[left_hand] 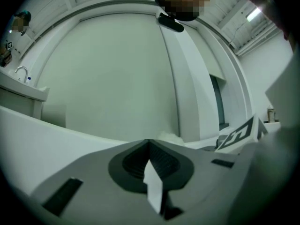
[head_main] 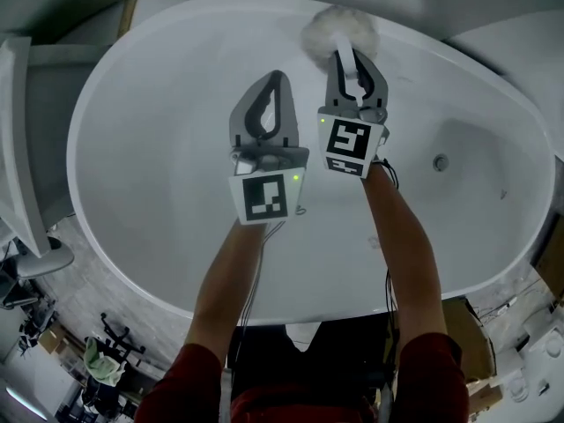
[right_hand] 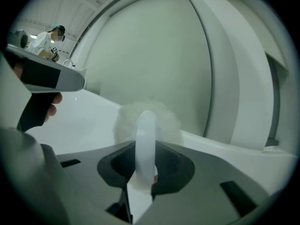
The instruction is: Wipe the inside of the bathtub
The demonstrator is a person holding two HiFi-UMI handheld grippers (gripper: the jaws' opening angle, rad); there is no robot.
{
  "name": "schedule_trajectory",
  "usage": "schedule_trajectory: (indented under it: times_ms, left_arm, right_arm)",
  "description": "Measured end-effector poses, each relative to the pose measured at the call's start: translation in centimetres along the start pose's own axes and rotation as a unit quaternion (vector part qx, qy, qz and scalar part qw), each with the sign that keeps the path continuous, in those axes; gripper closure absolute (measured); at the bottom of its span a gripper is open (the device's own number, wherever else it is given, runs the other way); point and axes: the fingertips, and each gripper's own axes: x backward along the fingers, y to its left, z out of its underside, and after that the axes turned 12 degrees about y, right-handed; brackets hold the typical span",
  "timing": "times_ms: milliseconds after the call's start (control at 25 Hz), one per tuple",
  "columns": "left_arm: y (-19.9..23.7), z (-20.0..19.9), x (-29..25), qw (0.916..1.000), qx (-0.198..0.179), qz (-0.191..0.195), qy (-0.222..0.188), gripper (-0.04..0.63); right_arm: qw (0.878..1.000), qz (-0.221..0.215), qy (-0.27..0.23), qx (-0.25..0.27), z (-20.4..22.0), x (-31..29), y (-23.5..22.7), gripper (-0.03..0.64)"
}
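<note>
A white oval bathtub lies below me, its drain to the right. My right gripper is shut on the white handle of a fluffy white scrubber, whose pad rests against the tub's far wall near the rim. The right gripper view shows the handle clamped between the jaws, with the fluffy pad just beyond. Beside it to the left, my left gripper hangs over the tub's middle, shut with nothing in it. In the left gripper view its jaws meet, and the pad peeks over them.
A white fixture stands left of the tub. Clutter lies on the floor at bottom left, and a cardboard box sits at the right. A sink with a tap and a person show far off.
</note>
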Motion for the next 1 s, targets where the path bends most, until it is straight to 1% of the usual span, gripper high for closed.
schedule_trajectory:
  times_ms: [280, 560, 760, 1000]
  left_arm:
    - [-7.7, -0.3, -1.2, 0.9994, -0.009, 0.032, -0.003, 0.58]
    - [-16.4, -0.4, -2.7, 0.9979, -0.024, 0.06, -0.006, 0.58]
    - [-21.8, -0.6, -3.7, 0.9968, -0.036, 0.072, -0.001, 0.58]
    - [-28.0, -0.5, -5.8, 0.9955, -0.048, 0.082, -0.001, 0.58]
  right_arm:
    - [0.999, 0.032, 0.012, -0.017, 3.4, 2.0, -7.9, 0.523]
    - [0.998, 0.061, 0.019, -0.019, 7.5, 4.2, -16.4, 0.523]
    - [0.997, 0.077, 0.023, -0.02, 10.2, 5.6, -22.0, 0.523]
    - [0.994, 0.098, 0.022, -0.033, 13.6, 7.2, -28.8, 0.523]
